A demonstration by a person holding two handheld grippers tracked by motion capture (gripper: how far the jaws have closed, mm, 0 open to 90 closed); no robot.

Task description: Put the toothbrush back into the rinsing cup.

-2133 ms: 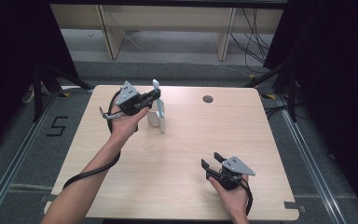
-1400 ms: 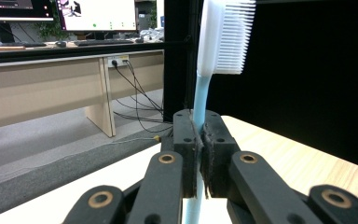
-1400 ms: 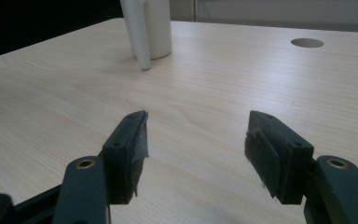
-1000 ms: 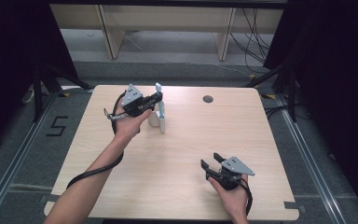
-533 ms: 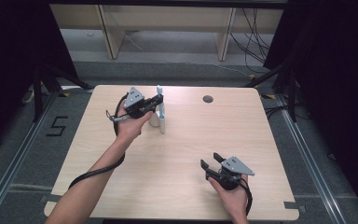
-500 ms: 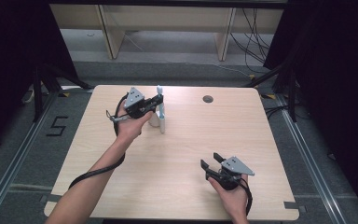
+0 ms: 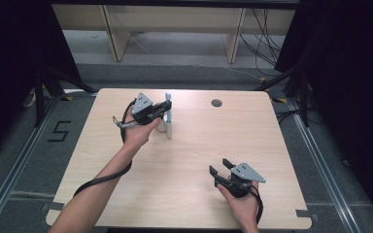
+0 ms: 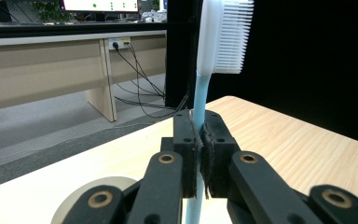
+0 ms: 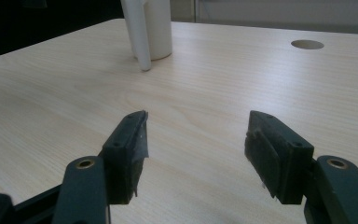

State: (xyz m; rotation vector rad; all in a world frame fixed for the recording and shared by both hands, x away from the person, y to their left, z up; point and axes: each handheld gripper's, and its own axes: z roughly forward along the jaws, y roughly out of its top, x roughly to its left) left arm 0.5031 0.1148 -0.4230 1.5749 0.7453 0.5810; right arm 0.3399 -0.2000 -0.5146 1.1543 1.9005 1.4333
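Pale-blue plastic, the toothbrush [image 8: 200, 100] handle stands upright, clamped in my left gripper [image 8: 198, 140] jaws, white bristles on top, beside a white cup [image 7: 163, 124] at the far left of the light woodgrain bench [image 7: 272, 145]. My right gripper [image 9: 193, 140] jaws stand apart, low over bare wood. Dark curtains flank the room.

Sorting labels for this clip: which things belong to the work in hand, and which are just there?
In use: blue-handled white-bristled toothbrush, clamped upright in left tool; white round cup beside it.
Just there: open right tool, round hole in wooden table.
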